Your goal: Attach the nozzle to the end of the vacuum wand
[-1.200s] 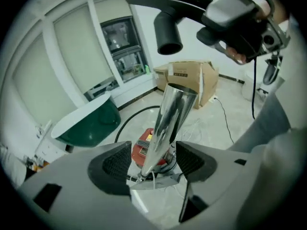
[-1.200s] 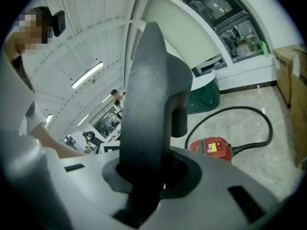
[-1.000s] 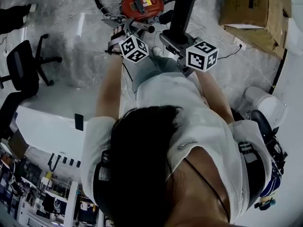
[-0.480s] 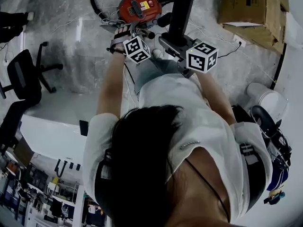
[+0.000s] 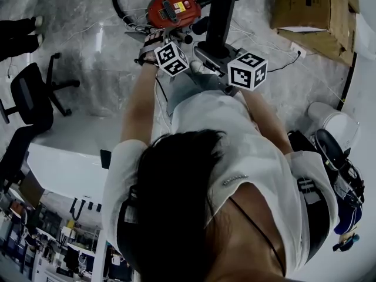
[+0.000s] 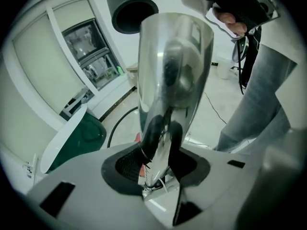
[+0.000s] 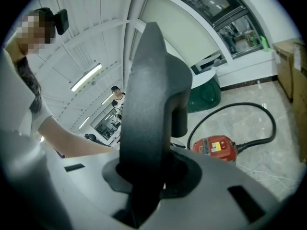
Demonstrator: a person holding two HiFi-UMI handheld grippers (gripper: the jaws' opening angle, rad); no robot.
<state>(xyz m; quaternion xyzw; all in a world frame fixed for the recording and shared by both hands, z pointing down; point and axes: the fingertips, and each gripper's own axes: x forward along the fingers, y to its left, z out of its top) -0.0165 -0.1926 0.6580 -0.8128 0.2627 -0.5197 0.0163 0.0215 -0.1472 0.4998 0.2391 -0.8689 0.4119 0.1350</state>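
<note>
In the head view, a black oblong plastic nozzle [image 5: 221, 13] is seen at the upper centre of the frame, clamped at its lower end by the right gripper [image 5: 214, 53]. The left gripper [image 5: 167, 43] is placed just to its left, below a round red vacuum canister [image 5: 174, 7] at the top of the frame. A brown cardboard box [image 5: 308, 4] is seen at the upper right and a black office chair [image 5: 29, 93] at the left.

In the left gripper view, a shiny chrome vacuum wand [image 6: 175, 66] is held between the jaws, which have just been closing and are now clenched on it. The nozzle's round open socket is seen at the top, just beside the wand's upper end and not fitted over it.

In the right gripper view, the centre is filled by the nozzle, which is squeezed between the jaws. The canister and its black hose [image 7: 249, 109] are seen on the floor at the right.
</note>
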